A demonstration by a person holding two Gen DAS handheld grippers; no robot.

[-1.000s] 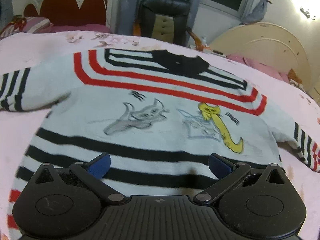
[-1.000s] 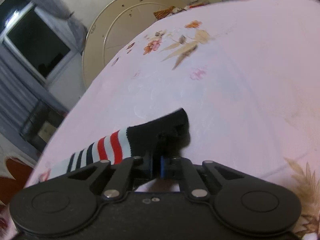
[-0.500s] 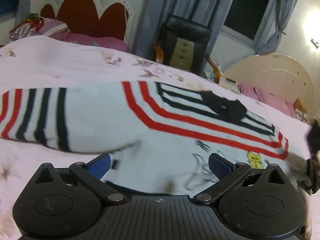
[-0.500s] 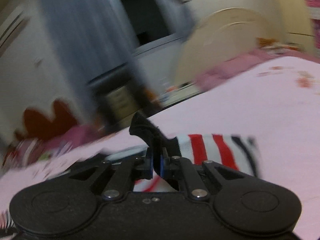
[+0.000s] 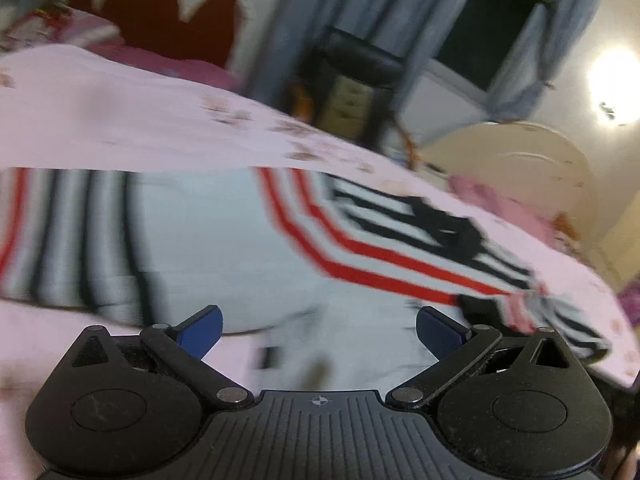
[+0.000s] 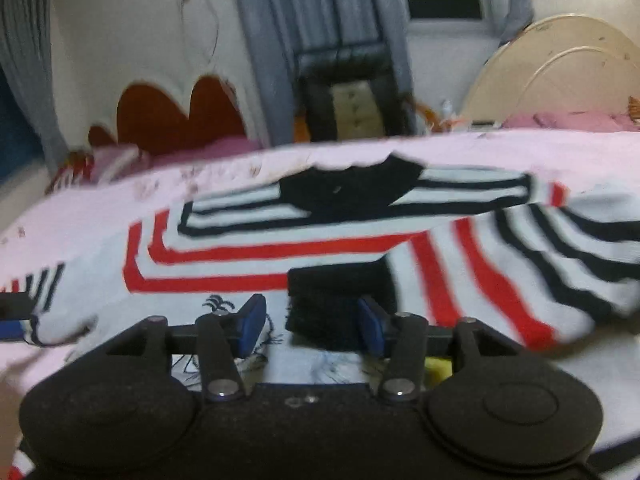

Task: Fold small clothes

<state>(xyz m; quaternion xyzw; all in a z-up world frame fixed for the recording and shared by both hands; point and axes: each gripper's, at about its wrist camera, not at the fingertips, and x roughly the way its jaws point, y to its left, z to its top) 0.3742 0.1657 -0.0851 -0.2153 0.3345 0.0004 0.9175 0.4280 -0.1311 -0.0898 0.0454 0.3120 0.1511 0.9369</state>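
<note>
While the right gripper [image 6: 310,322] hangs low over the sweater [image 6: 224,248], its jaws, which have just been opening, stand about half apart; the black cuff [image 6: 340,284] lies between the blue pads, pressed by neither. That striped sleeve [image 6: 520,264] is folded across the chest. The sweater is white with black and red bands and a black collar [image 6: 348,188], spread flat on the pink bedsheet [image 6: 520,148]. From the left view, the left gripper [image 5: 318,330] is wide open and empty above the sweater's near edge, the other sleeve [image 5: 68,240] stretching left. Farther off stand a red headboard [image 5: 172,16] and a black chair [image 5: 356,76].
</note>
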